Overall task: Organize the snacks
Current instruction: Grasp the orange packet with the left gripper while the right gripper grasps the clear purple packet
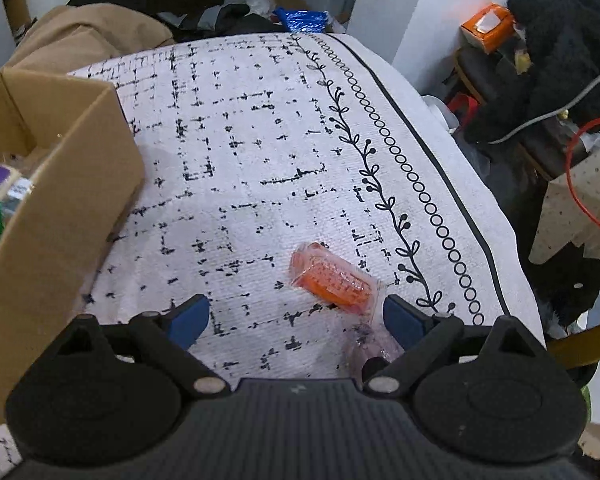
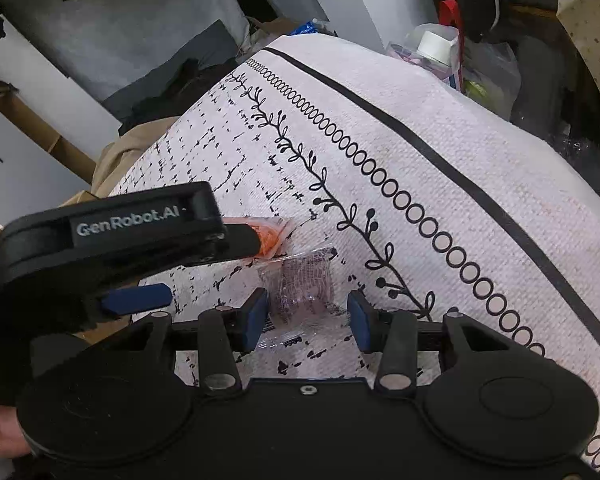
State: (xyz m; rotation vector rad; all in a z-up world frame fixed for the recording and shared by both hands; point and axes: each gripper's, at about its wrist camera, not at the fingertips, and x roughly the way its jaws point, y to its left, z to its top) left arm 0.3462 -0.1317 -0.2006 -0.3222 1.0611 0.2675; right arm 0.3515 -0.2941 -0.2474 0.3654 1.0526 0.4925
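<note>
Left tool (image 1: 296, 320): jaws spread wide, blue fingertips (image 1: 190, 317) well apart, nothing between them. The tool points forward and downward, low over the surface. In the right wrist view the same left tool (image 2: 136, 298) appears on the left side, seen from its flank, its black body marked "GenRobot.AI" and one blue pad visible.

Right tool (image 2: 306, 316): jaws part-open, blue pads (image 2: 256, 316) facing each other with a gap on either side of what lies between them; no pad contact is visible. The tool angles downward, close to the surface. The two tools sit just beside each other, the left one slightly ahead.
</note>
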